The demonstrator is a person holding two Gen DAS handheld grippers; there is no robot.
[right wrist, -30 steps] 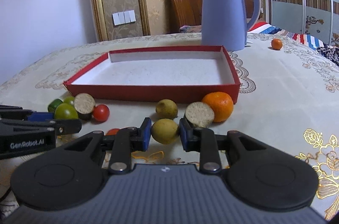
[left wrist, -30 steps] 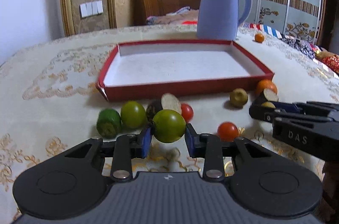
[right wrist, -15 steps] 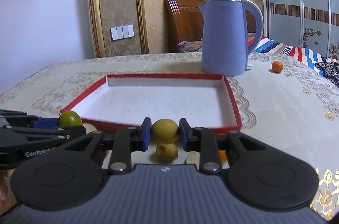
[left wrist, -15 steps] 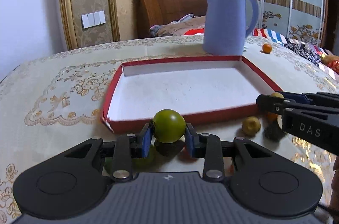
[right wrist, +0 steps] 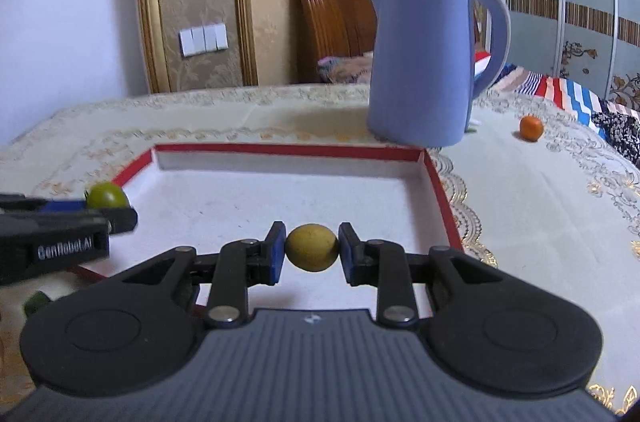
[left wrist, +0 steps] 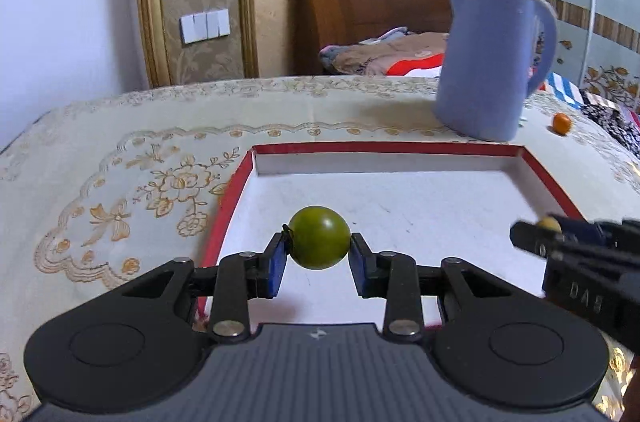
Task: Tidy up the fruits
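Both fruits have been carried from the cluster in front of the red tray (left wrist: 400, 147) to positions over its white floor, so the loose fruits seen a second earlier are now almost wholly hidden below the views. A green tomato (left wrist: 319, 237) is pinched in the left claw (left wrist: 318, 260), held clear above the tray near its left wall. A yellow fruit (right wrist: 312, 247) is pinched in the right claw (right wrist: 312, 254), held above the tray's near middle. Neither fruit is touching the tray yet.

If released from this height, either round fruit could roll across the tray floor or bounce over the low rim onto the surface (left wrist: 120, 142). The two claws are held close together, so a collision is possible during lowering. The blue kettle (right wrist: 424, 62) just behind the tray could be struck if the reach is carried too far.
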